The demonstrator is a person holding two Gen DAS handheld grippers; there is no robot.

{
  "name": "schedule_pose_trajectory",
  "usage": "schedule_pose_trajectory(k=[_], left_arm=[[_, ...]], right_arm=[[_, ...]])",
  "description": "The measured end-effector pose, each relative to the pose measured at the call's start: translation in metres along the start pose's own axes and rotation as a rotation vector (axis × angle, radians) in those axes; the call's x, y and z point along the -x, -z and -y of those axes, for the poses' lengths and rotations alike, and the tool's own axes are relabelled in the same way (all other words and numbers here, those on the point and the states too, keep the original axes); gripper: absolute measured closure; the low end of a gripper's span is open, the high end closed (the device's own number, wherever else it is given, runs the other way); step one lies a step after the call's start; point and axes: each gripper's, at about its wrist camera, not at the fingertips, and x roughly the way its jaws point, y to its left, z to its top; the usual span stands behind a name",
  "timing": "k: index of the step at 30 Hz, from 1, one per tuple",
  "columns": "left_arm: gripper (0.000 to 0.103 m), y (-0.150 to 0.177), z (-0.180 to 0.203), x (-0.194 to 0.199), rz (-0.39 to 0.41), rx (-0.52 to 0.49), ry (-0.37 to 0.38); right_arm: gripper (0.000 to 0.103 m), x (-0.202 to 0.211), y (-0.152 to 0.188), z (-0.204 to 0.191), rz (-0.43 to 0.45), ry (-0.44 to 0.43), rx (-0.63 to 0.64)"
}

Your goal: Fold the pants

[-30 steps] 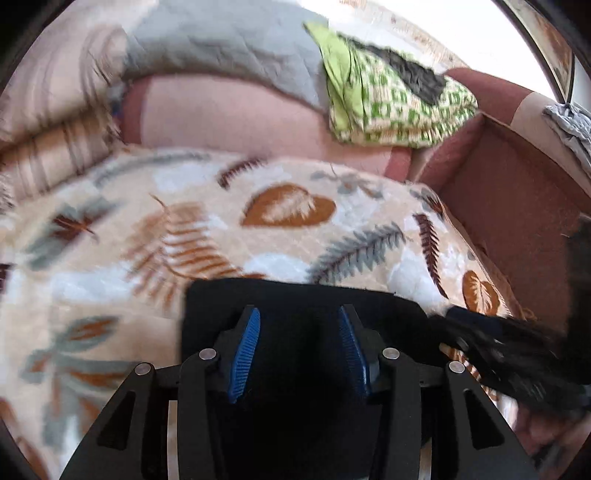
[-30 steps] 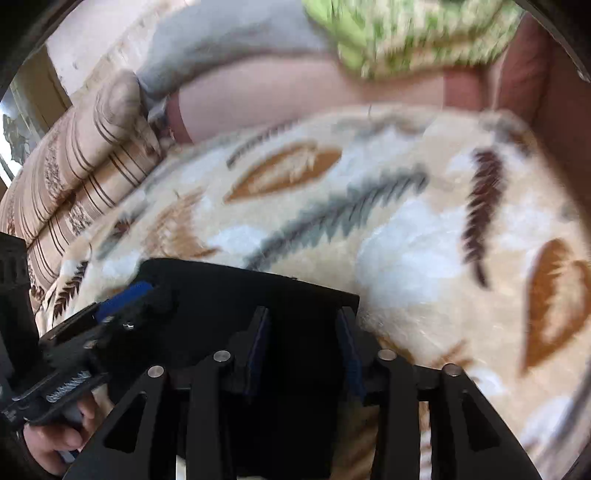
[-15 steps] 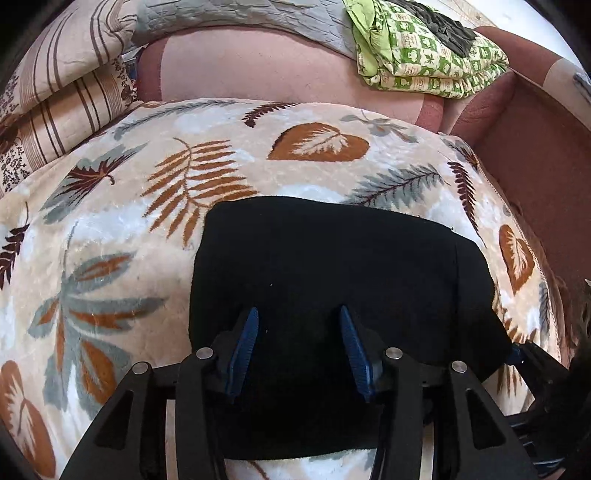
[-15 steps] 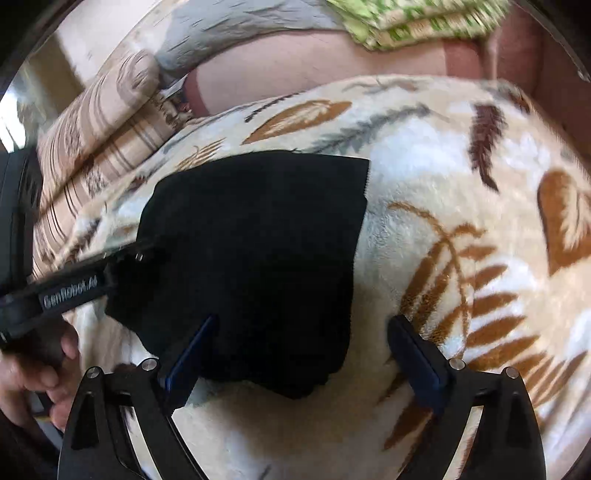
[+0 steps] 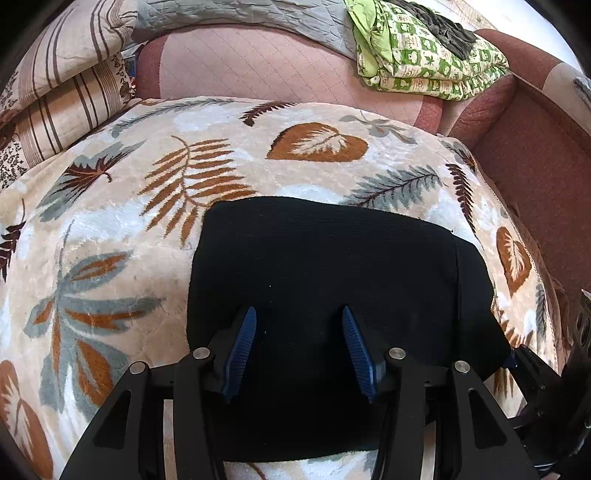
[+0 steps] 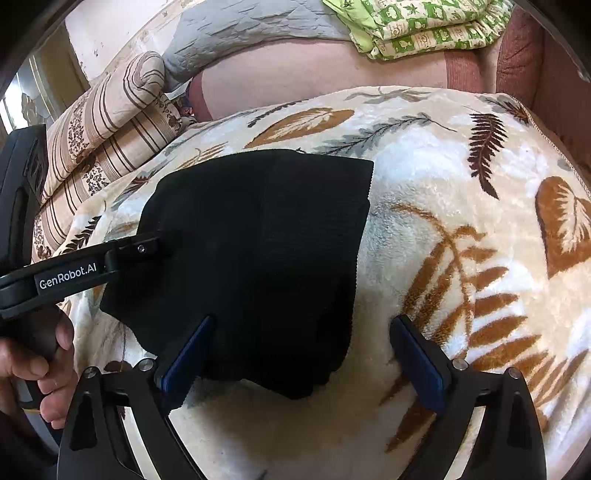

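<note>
Pants [image 5: 332, 280], black and folded into a compact rectangle, lie flat on my leaf-patterned blanket [image 5: 110, 258]. My left claw [image 5: 299, 350] hovers over their near edge, fingers partly apart, gripping nothing. My right claw [image 6: 303, 354] is spread wide over the pants' near right corner, also empty. Beyond the pants, a green checked quilt [image 5: 424, 59] sits on the sofa back.

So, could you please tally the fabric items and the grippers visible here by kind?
Black pants: 1, folded
Leaf-print blanket: 1
Striped beige bedding: 1
Grey quilt: 1
Green-patterned folded cloth: 1
Dark garment lying on the green cloth: 1
Grippers: 2, left gripper and right gripper, both open
Total: 8
</note>
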Motion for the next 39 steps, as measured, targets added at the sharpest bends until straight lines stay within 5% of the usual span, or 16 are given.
schedule_pose_trajectory(k=[5,9,11,14,18,21,23,24,25,26,27,30,33,37,39], left_arm=[[0.048,0.000,0.001,-0.001,0.001,-0.003,0.010],[0.006,-0.001,0.010,-0.006,-0.019,-0.047,0.092],[0.001,0.000,0.020,-0.010,-0.039,-0.104,0.059],[0.002,-0.002,0.018,-0.009,-0.039,-0.103,0.065],[0.041,-0.012,-0.009,0.017,0.085,0.039,0.141],[0.049,-0.012,-0.027,0.041,0.245,0.123,0.124],[0.054,-0.010,-0.028,0.043,0.275,0.122,0.091],[0.057,-0.008,-0.027,0.041,0.271,0.114,0.096],[0.058,-0.007,-0.025,0.038,0.258,0.101,0.110],[0.058,-0.006,-0.021,0.035,0.248,0.083,0.121],[0.059,-0.006,-0.019,0.035,0.248,0.070,0.124],[0.059,-0.006,-0.008,0.029,0.215,0.009,0.157],[0.062,-0.007,-0.004,-0.013,0.005,-0.023,0.085],[0.057,-0.011,-0.008,-0.015,0.011,-0.008,0.114],[0.041,-0.010,-0.007,-0.016,0.010,-0.014,0.147]], right_arm=[[0.007,0.004,0.006,0.002,0.042,-0.015,-0.006],[0.007,0.006,0.006,0.004,0.047,-0.021,-0.008],[0.008,0.009,0.007,0.004,0.052,-0.020,0.000],[0.017,0.026,0.004,0.001,0.106,-0.036,0.038],[0.017,0.061,0.004,-0.005,0.214,-0.019,0.125],[0.017,0.080,0.004,-0.012,0.277,-0.045,0.167],[0.021,0.085,0.003,-0.019,0.298,-0.090,0.189],[0.027,0.083,0.003,-0.022,0.291,-0.106,0.191],[0.056,0.077,0.001,-0.024,0.261,-0.130,0.180],[0.096,0.070,-0.001,-0.024,0.230,-0.122,0.168],[0.102,0.057,-0.001,-0.024,0.178,-0.081,0.148],[0.103,0.037,0.002,-0.020,0.128,-0.067,0.116],[0.103,0.022,0.005,-0.011,0.107,-0.057,0.071],[0.103,0.019,0.009,-0.010,0.125,-0.077,0.087],[0.103,0.020,0.012,-0.007,0.142,-0.090,0.085]])
